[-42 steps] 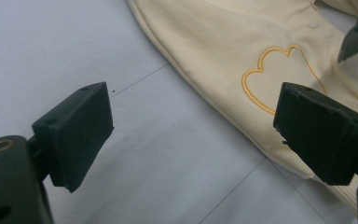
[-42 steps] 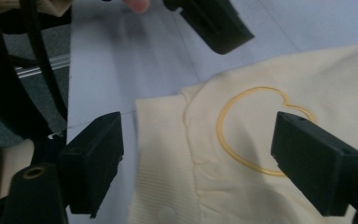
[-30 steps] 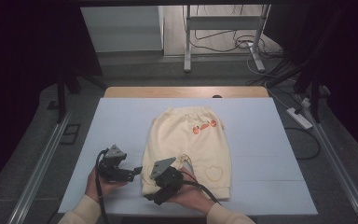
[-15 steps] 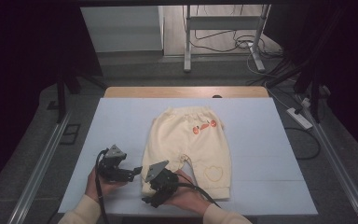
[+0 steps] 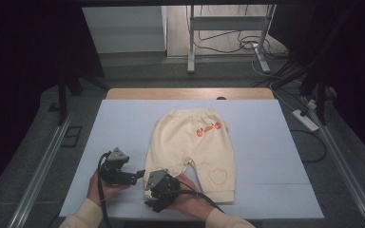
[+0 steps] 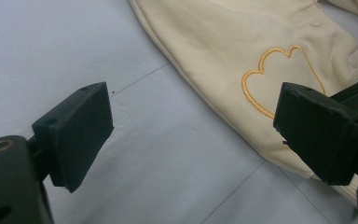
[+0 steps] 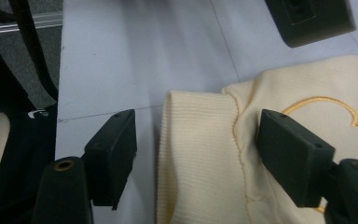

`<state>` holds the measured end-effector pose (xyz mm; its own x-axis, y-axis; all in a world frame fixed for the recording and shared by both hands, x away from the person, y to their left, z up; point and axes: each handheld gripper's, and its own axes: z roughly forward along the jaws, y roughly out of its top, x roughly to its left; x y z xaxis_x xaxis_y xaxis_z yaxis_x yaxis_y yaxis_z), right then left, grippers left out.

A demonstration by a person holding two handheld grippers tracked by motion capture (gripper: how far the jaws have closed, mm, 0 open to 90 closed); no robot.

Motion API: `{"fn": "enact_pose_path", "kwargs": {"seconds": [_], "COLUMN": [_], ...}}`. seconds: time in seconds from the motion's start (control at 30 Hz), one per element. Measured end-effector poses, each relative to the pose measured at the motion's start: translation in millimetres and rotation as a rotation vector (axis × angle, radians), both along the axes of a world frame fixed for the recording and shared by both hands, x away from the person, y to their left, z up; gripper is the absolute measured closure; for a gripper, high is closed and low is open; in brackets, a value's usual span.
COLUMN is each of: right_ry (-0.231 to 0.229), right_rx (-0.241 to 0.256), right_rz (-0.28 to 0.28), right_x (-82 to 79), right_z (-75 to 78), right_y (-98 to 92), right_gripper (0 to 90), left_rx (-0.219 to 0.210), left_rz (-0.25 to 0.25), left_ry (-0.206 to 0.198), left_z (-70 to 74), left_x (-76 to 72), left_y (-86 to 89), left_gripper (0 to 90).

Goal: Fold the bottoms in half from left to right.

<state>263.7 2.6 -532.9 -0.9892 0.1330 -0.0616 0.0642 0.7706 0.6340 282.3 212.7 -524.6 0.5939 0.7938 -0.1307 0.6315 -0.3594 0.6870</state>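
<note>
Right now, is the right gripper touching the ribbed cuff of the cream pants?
Cannot tell. In the right gripper view the right gripper has its jaws open astride the ribbed cuff, one jaw over the cream pants, but contact isn't plain.

The pants (image 7: 279, 93) are soft cream cloth with a ribbed cuff (image 7: 196, 154). The surface (image 6: 74, 46) looks smooth and matt.

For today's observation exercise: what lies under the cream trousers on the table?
The cream trousers lie flat on a pale blue mat, which covers the wooden table. Anything hidden beneath the fabric cannot be seen.
</note>
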Motion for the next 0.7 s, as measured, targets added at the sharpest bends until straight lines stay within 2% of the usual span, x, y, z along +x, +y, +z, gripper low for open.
{"fn": "enact_pose_path", "kwargs": {"seconds": [0.1, 0.13, 0.23, 0.3, 0.33, 0.37, 0.43, 0.57, 0.7], "right_ry": [-0.004, -0.014, -0.030, -0.053, -0.077, -0.077, -0.066, -0.028, -0.005], "right_rx": [-0.001, -0.002, -0.007, -0.020, -0.020, -0.020, -0.023, 0.004, 0.034], "right_rz": [-0.003, -0.014, -0.021, -0.019, -0.020, -0.020, -0.022, -0.035, -0.040], "right_x": [0.2, 0.3, 0.6, 1.0, 1.2, 1.2, 3.8, 7.9, 10.7], "right_z": [0.5, 1.3, 2.7, 5.0, 6.1, 6.1, 8.4, 11.5, 15.4], "right_y": [-0.5, -1.1, -2.1, -3.7, -5.3, -5.3, -7.3, -11.0, -14.2], "right_gripper": [32.4, 39.2, 45.8, 56.4, 65.0, 65.0, 70.5, 76.7, 78.7], "left_rx": [0.000, -0.001, -0.001, -0.001, -0.002, -0.002, -0.003, -0.004, -0.005], "left_rz": [0.000, 0.000, 0.000, 0.000, -0.001, 0.000, 0.001, 0.003, 0.005], "left_ry": [-0.001, -0.001, -0.001, -0.001, -0.002, -0.002, -0.002, -0.003, -0.005], "left_z": [0.1, 0.1, 0.1, 0.1, 0.1, 0.1, 0.2, 0.5, 0.7], "left_x": [-0.2, -0.2, -0.2, -0.2, -0.2, -0.1, -0.2, -0.3, -0.1], "left_y": [0.1, 0.1, 0.2, 0.3, 0.4, 0.5, 0.7, 1.1, 1.5], "left_gripper": [11.5, 11.5, 11.5, 11.5, 11.5, 11.5, 11.5, 11.5, 11.5]}}
